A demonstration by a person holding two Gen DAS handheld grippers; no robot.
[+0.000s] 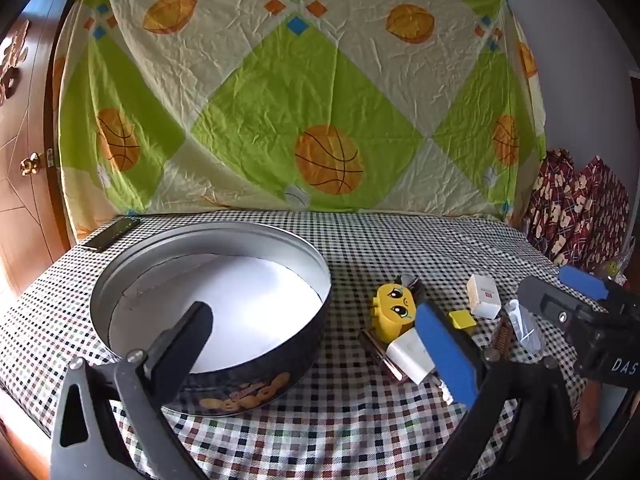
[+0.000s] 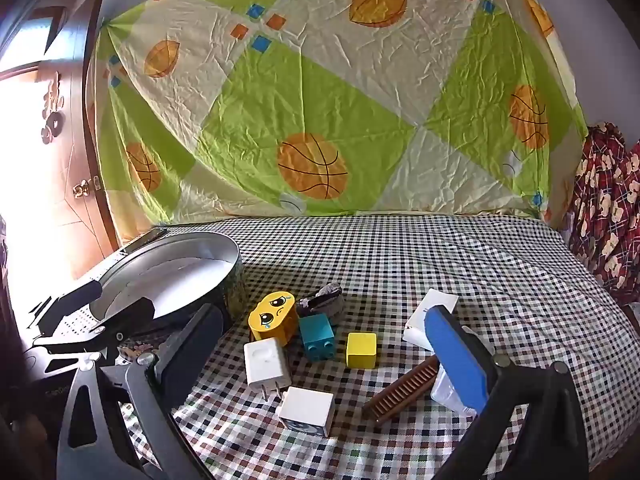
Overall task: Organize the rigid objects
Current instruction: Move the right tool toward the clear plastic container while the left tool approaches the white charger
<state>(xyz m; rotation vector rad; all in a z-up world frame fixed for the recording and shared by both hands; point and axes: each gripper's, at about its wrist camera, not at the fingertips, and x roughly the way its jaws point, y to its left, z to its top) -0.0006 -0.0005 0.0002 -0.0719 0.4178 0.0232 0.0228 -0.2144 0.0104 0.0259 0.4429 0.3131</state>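
Right wrist view: released right gripper (image 2: pixel 320 360) above small rigid white plastic charger (image 2: pixel 267 363), best pinched across flat sides.

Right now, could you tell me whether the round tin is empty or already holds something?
Empty: the round tin shows only a white liner; the yellow face block sits outside.

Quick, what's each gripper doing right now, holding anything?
Left gripper: open, holding nothing, above the round tin and the toys.
Right gripper: open, holding nothing, above the chargers and blocks.
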